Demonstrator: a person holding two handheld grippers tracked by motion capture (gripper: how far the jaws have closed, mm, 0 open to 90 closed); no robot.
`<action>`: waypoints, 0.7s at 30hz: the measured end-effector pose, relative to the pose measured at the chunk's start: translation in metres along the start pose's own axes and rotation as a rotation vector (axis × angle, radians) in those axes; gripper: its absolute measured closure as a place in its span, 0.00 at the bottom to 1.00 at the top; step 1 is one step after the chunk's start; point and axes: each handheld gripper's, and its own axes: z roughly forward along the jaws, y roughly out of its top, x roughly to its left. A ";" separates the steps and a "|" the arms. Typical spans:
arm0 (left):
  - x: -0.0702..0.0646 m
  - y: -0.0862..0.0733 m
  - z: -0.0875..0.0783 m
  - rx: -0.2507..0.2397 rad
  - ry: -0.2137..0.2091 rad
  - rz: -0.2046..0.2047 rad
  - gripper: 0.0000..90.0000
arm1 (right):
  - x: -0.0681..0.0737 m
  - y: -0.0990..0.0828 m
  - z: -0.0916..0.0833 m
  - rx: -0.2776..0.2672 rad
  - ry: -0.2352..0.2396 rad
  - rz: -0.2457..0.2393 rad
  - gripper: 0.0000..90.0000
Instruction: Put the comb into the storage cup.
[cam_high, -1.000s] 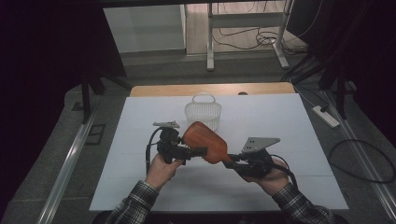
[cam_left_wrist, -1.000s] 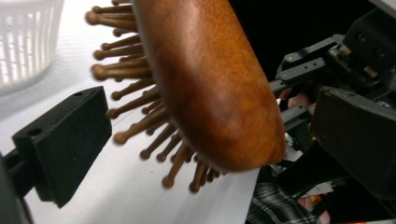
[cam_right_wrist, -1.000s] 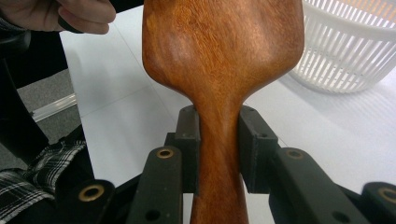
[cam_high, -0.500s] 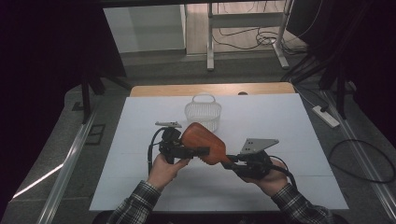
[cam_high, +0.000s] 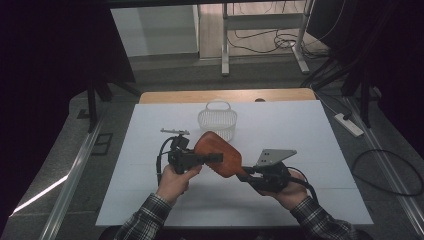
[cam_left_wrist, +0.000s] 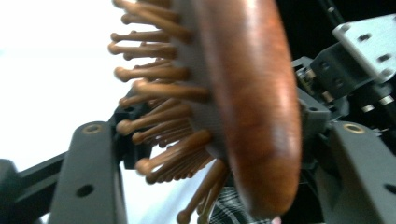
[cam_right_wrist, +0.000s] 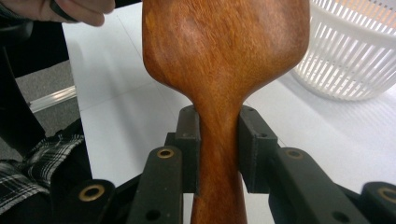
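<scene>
A wooden paddle hairbrush (cam_high: 220, 155) hangs above the white table between both hands. My right gripper (cam_high: 250, 175) is shut on its narrow handle, and in the right gripper view the pads (cam_right_wrist: 254, 144) clamp the handle (cam_right_wrist: 219, 154) from both sides. My left gripper (cam_high: 212, 157) reaches in from the left across the brush head. Its jaws have just been closing. In the left gripper view the head (cam_left_wrist: 252, 116) stands between them, with the bristles (cam_left_wrist: 159, 88) toward one jaw, the smooth back toward the other, and the pads touching both.
A white slatted basket (cam_high: 217, 120) stands upright behind the brush near the table's far edge, also seen in the right gripper view as the basket (cam_right_wrist: 350, 60). The white tabletop (cam_high: 310, 135) spreads to both sides. A power strip (cam_high: 350, 125) lies on the floor to the right.
The left gripper's jaws have closed in on the brush head. Both hands and the brush have stayed where they were.
</scene>
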 end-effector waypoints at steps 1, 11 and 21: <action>0.001 0.000 -0.001 -0.007 -0.017 -0.012 0.47 | 0.000 0.000 0.001 0.006 0.000 -0.002 0.80; 0.000 -0.001 -0.002 -0.029 -0.052 -0.029 0.59 | 0.002 -0.001 0.005 0.020 -0.014 -0.025 0.80; -0.003 -0.001 -0.001 -0.024 -0.017 0.002 0.60 | 0.003 -0.001 0.006 0.039 -0.035 -0.044 0.74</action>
